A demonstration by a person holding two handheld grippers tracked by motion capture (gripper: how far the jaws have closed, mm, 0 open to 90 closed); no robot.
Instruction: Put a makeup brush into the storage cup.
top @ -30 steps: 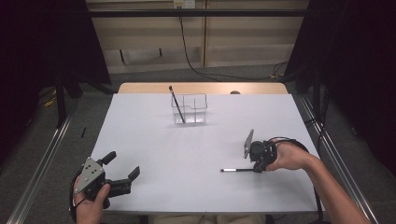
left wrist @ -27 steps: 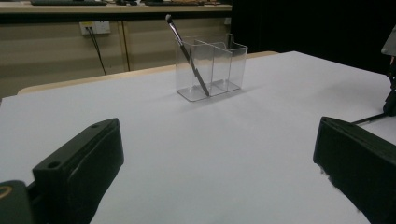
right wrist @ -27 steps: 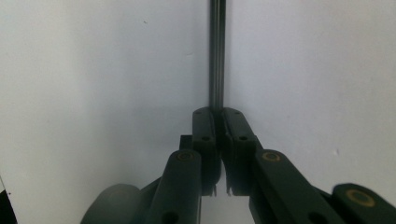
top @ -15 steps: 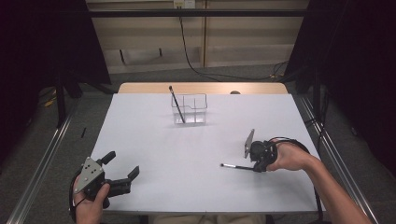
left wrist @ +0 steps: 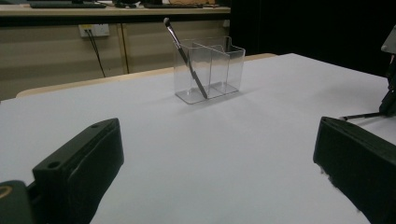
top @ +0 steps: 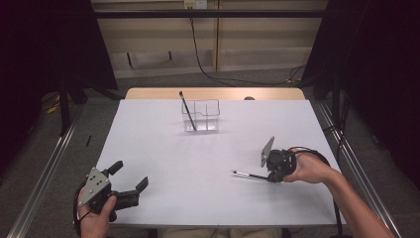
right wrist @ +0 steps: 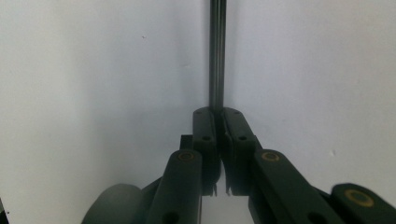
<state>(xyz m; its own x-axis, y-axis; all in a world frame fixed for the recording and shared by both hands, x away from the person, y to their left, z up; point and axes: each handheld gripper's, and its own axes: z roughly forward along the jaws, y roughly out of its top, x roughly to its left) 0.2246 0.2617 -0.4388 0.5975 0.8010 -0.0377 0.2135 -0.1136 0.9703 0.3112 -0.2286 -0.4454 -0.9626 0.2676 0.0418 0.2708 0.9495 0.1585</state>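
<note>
At the near left corner of the table, the left gripper rests with jaws wide and empty, apparently waiting. Far of centre, a clear holder already keeps one brush leaning. At right, the right gripper pinches a second brush by one end, low over the table, likely bound for the holder.

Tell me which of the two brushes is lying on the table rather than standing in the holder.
The brush clamped in the right gripper, lying flat. The other brush leans upright in the clear holder.

Probably lab: black-curtained white table
</note>
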